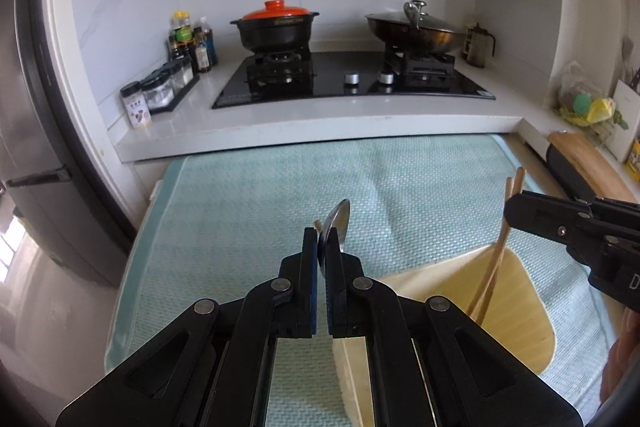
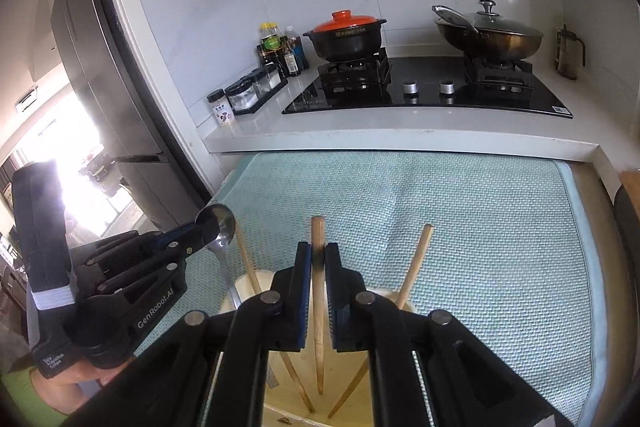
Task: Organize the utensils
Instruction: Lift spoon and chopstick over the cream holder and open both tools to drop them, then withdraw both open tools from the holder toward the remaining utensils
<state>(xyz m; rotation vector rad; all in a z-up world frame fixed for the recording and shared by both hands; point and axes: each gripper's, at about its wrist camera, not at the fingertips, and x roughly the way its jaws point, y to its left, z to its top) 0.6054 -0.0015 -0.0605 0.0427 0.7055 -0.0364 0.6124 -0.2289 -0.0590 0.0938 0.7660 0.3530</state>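
Since the left tool (image 1: 322, 251) pinches the slick steel spoon (image 2: 218, 227) by its bowl, it may swivel; the right tool (image 2: 317, 263) clamps a light, stiff chopstick (image 2: 318, 287) near its top.

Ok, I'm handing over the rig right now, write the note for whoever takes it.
Left gripper: shut on a metal spoon, its handle reaching down into the wooden utensil holder.
Right gripper: shut on a wooden chopstick, tip inside the holder.
Done: two more chopsticks already lean in the holder on the green mat.
Left: lower, release spoon and chopstick.
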